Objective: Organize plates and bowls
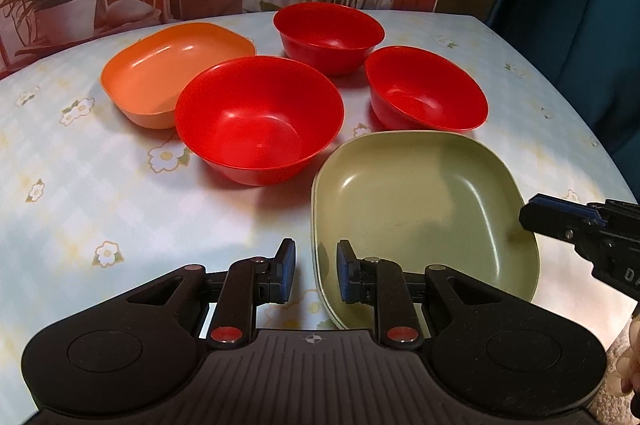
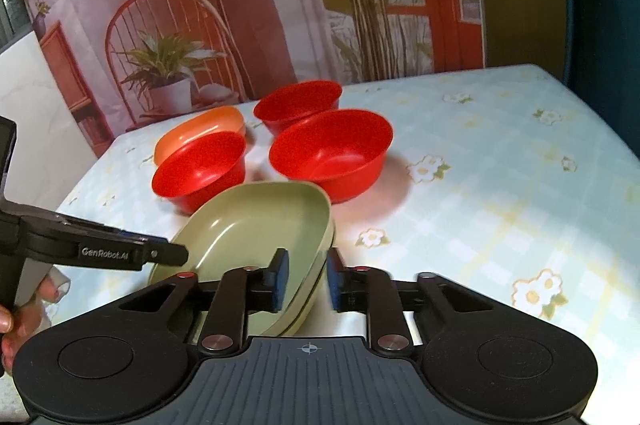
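Both tongs, left (image 1: 316,275) and right (image 2: 307,279), nearly shut, nipping green plates' (image 1: 424,209) rim; next: lifting toward orange plate (image 1: 172,73).

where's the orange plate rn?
Orange plate sits far left on the table in the left wrist view, touching the nearest red bowl.

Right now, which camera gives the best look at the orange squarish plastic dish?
The left wrist view: the orange squarish plastic dish shows its whole inside there, with only one corner covered by the large red round bowl. In the right wrist view that dish is far off and half hidden behind a red bowl.
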A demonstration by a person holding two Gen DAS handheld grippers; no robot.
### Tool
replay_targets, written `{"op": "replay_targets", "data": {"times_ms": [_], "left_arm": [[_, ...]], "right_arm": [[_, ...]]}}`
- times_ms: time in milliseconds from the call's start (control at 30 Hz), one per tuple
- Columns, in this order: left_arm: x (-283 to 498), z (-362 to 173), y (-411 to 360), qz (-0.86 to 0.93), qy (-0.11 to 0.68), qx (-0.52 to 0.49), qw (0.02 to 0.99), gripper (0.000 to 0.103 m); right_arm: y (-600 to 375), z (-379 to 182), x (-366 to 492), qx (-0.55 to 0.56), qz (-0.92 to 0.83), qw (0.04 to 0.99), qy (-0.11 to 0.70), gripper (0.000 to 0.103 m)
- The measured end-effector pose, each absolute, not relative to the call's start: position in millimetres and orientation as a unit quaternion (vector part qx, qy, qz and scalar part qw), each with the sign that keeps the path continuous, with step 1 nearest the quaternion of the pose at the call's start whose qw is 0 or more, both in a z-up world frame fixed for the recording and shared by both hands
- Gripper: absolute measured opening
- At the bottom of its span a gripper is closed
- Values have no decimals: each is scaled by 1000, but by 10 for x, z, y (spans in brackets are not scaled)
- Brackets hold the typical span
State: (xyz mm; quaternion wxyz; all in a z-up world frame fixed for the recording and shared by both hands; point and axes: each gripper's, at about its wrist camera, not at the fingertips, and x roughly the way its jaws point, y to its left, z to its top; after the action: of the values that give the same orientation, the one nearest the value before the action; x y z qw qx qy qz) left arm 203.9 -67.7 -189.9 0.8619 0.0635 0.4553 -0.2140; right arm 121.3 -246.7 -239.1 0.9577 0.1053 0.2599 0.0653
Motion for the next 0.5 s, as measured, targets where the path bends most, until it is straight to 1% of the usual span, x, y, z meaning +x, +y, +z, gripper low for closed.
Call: {"op": "replay_targets", "data": {"times_ms": [33,100,367,500], "left_arm": [[2037,-1902,-681,-215,456,63,862,23],[2034,-1913,-684,-217,457,61,860,23],[1988,-1936,-686,-221,462,50,858,23],[1988,-1926,-671,-219,460,48,859,23]], "right_arm": [[-2473,-2392,1223,103,67,958,259,7],[-2487,-2412,1247,102,69,957,261,6],[-2506,-2513,1303,116,73,951,279,6],[-2501,-2503,1301,115,68,952,277,8]]}}
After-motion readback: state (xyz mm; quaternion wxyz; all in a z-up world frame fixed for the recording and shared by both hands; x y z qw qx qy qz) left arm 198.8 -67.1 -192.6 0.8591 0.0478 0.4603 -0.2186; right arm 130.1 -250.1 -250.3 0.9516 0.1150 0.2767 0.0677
